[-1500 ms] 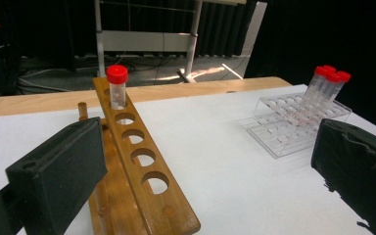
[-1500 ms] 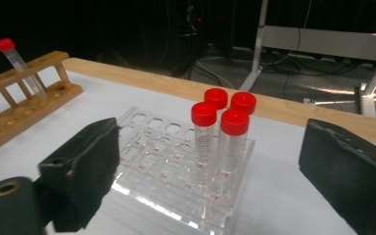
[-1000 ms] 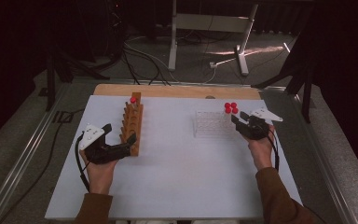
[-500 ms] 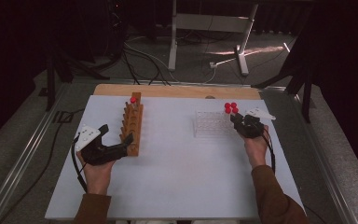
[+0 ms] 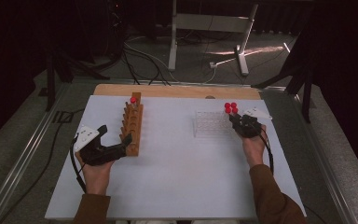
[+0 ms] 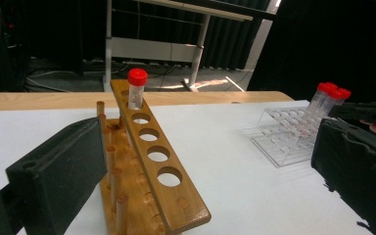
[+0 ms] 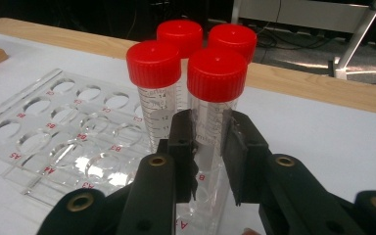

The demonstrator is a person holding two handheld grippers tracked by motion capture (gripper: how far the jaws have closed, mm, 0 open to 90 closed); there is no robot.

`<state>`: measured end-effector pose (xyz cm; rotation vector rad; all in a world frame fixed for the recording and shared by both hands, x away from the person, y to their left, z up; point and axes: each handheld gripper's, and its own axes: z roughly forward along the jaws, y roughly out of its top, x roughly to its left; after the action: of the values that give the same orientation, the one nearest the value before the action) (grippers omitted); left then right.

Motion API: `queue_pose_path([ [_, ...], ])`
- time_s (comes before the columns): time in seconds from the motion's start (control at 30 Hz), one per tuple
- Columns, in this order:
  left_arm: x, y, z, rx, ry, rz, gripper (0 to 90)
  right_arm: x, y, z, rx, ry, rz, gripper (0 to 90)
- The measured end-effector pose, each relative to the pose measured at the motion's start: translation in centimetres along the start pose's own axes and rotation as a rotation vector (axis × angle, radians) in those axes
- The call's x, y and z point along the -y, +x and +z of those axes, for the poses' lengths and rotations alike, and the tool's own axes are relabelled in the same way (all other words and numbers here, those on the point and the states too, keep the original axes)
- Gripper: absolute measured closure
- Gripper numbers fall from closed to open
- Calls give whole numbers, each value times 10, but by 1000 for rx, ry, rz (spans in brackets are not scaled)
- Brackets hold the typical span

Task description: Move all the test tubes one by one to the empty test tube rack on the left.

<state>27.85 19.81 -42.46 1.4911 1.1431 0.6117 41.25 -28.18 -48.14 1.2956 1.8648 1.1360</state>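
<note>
Right gripper view showed the right gripper (image 7: pixel 210 147) clamped on one clear plastic tube with a red cap (image 7: pixel 217 98), its jaws having just been closing around the tube. This tube stood in the transparent plastic rack (image 7: pixel 54 132) together with three other red-capped tubes (image 7: pixel 153 83). On the left side of the white table (image 5: pixel 177 186), the wooden rack (image 5: pixel 133 128) already had one red-capped tube (image 5: pixel 133 100) in its far hole, and the other holes were empty. The left gripper (image 5: pixel 116 140) stood open around the near end of this rack. I judge one tube was moved and four remained.
</note>
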Motion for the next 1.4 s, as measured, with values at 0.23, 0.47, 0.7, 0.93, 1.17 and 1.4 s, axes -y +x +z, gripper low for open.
queue_pose_path([
  [0.23,1,2,0,-2,4,-4,6,-8,1,-9,1,-38,-2,742],
  [0.47,2,3,1,-5,8,-7,6,-14,0,-21,-7,-71,0,742],
  [0.7,3,3,1,-6,13,-11,6,-25,0,-35,-17,-111,-8,742],
  [0.93,2,5,0,-7,9,-24,6,-35,9,-55,-53,-146,-50,742],
  [1.17,3,5,0,-8,11,-21,6,-32,17,-67,-104,-155,-61,742],
  [1.4,2,1,2,-3,15,-21,6,-23,34,-75,-177,-143,-87,742],
])
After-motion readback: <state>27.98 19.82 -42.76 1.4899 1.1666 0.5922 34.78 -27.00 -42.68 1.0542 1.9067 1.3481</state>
